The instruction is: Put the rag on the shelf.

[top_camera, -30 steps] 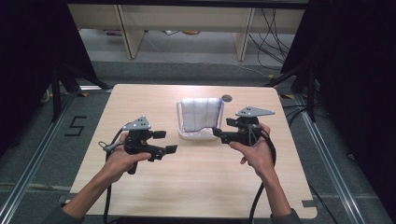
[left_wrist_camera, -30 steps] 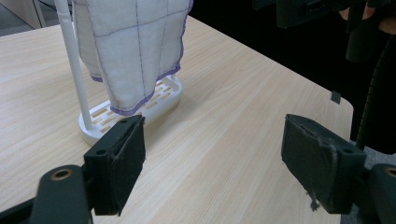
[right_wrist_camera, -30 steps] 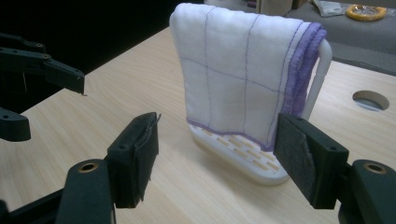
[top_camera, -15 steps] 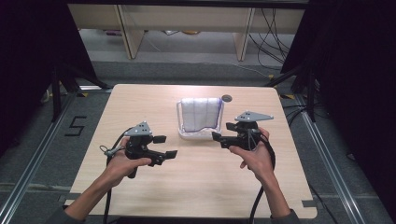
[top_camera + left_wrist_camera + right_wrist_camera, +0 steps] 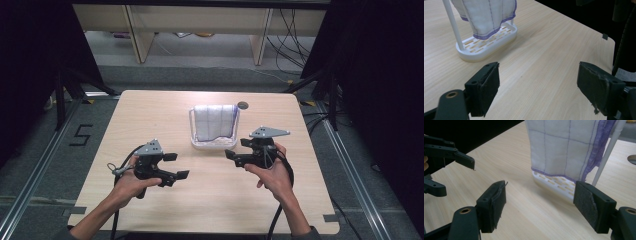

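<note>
White purple-edged cloth (image 5: 215, 122) draped over white slotted plastic rack (image 5: 214, 144) at table centre, untouched. Left gripper (image 5: 176, 166) and right gripper (image 5: 232, 154): jaws just opened wider, spread, empty. Grasp and removal judged outstanding.

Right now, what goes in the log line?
left claw: open, empty | right claw: open, empty | cloth: hanging on rack | both jaws just opened wider

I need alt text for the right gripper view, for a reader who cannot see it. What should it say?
A white cloth with purple stitching hangs on a white rack on a wooden table, just ahead of the right gripper, whose black jaws stand open with nothing between them. The left gripper shows at the left edge.
</note>
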The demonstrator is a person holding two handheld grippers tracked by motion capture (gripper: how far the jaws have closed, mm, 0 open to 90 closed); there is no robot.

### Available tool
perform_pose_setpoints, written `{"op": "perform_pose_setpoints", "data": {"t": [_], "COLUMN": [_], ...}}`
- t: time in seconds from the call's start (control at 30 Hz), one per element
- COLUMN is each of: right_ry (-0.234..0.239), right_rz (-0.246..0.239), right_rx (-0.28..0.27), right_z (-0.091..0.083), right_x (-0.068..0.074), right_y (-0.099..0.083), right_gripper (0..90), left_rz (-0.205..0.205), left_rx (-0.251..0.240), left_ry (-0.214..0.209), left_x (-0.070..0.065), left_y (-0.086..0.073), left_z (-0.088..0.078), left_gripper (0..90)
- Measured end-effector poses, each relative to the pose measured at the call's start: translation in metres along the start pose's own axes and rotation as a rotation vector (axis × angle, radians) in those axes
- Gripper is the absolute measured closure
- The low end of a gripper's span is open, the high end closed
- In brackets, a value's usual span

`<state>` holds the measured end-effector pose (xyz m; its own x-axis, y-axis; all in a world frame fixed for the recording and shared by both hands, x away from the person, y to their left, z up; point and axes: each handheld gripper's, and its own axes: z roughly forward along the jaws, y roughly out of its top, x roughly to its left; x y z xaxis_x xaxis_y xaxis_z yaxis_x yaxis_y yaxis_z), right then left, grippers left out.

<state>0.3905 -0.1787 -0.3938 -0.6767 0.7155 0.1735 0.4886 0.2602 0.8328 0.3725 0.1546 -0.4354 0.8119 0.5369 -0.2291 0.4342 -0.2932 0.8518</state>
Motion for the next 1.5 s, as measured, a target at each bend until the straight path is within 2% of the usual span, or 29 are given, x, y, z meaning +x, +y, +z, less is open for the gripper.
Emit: {"op": "perform_pose_setpoints", "data": {"t": [0.03,0.07,0.13,0.17,0.2,0.27,0.47,0.5,0.6,0.7,0.83,0.9,0.93,1.0,1.03,1.07,1.1,1.13,1.17,1.27,1.37,1.4,1.5], "right_ry": [-0.01,-0.005,-0.009,-0.009,0.002,-0.003,0.001,0.004,-0.001,0.007,0.005,0.002,0.002,0.009,0.022,0.009,0.015,0.012,0.031,0.018,0.033,0.028,0.035], "right_rz": [-0.011,0.0,0.005,-0.012,0.003,-0.02,-0.025,-0.031,-0.023,-0.023,-0.015,-0.012,-0.019,-0.002,-0.022,-0.01,-0.034,-0.036,-0.037,-0.026,-0.039,-0.019,-0.038], "right_rx": [0.011,0.014,0.014,0.02,0.026,0.019,0.032,0.04,0.045,0.056,0.066,0.058,0.073,0.074,0.065,0.067,0.068,0.071,0.058,0.069,0.068,0.088,0.077], "right_z": [0.0,0.0,0.001,0.003,0.004,0.006,0.006,0.006,0.007,0.006,0.006,0.008,0.007,0.007,0.009,0.009,0.008,0.008,0.01,0.009,0.01,0.008,0.009], "right_x": [0.001,0.002,0.003,0.005,0.007,0.008,0.013,0.013,0.015,0.015,0.017,0.019,0.018,0.021,0.019,0.023,0.021,0.023,0.023,0.028,0.03,0.033,0.032], "right_y": [-0.002,-0.003,-0.004,-0.006,-0.006,-0.009,-0.015,-0.018,-0.023,-0.027,-0.034,-0.039,-0.039,-0.041,-0.043,-0.044,-0.045,-0.046,-0.048,-0.053,-0.061,-0.063,-0.07], "right_gripper": [27.0,27.0,26.9,26.5,26.4,26.4,26.4,26.4,26.4,26.4,26.4,26.4,26.2,26.0,25.6,25.2,24.9,24.5,24.4,24.1,23.8,23.8,23.6], "left_rz": [-0.001,0.003,0.004,0.016,0.018,0.015,0.009,-0.001,0.014,0.008,0.034,0.038,0.041,0.034,0.038,0.047,0.061,0.048,0.048,0.053,0.07,0.082,0.087], "left_rx": [-0.006,-0.001,0.002,0.008,0.011,0.016,0.027,0.028,0.038,0.033,0.039,0.052,0.049,0.041,0.034,0.056,0.07,0.048,0.051,0.063,0.072,0.087,0.08], "left_ry": [-0.011,-0.013,-0.001,-0.006,-0.009,-0.013,-0.023,-0.024,-0.037,-0.033,-0.029,-0.029,-0.031,-0.03,-0.031,-0.023,-0.013,-0.027,-0.026,-0.024,-0.031,-0.022,-0.021], "left_x": [0.0,-0.001,-0.003,-0.004,-0.005,-0.006,-0.008,-0.009,-0.01,-0.012,-0.015,-0.016,-0.017,-0.019,-0.019,-0.02,-0.02,-0.021,-0.021,-0.022,-0.024,-0.024,-0.025], "left_y": [-0.002,-0.005,-0.008,-0.011,-0.013,-0.017,-0.027,-0.029,-0.035,-0.039,-0.042,-0.043,-0.045,-0.046,-0.049,-0.049,-0.05,-0.053,-0.054,-0.058,-0.064,-0.065,-0.069], "left_z": [0.001,0.001,0.001,0.0,0.0,0.0,0.0,0.0,-0.003,-0.005,-0.007,-0.008,-0.007,-0.006,-0.005,-0.007,-0.007,-0.006,-0.007,-0.008,-0.008,-0.01,-0.01], "left_gripper": [17.2,17.0,16.6,16.0,15.6,15.7,15.5,15.5,15.4,15.4,15.4,15.4,15.4,15.4,15.4,15.4,15.4,15.4,15.4,15.5,15.5,15.5,15.5]}}
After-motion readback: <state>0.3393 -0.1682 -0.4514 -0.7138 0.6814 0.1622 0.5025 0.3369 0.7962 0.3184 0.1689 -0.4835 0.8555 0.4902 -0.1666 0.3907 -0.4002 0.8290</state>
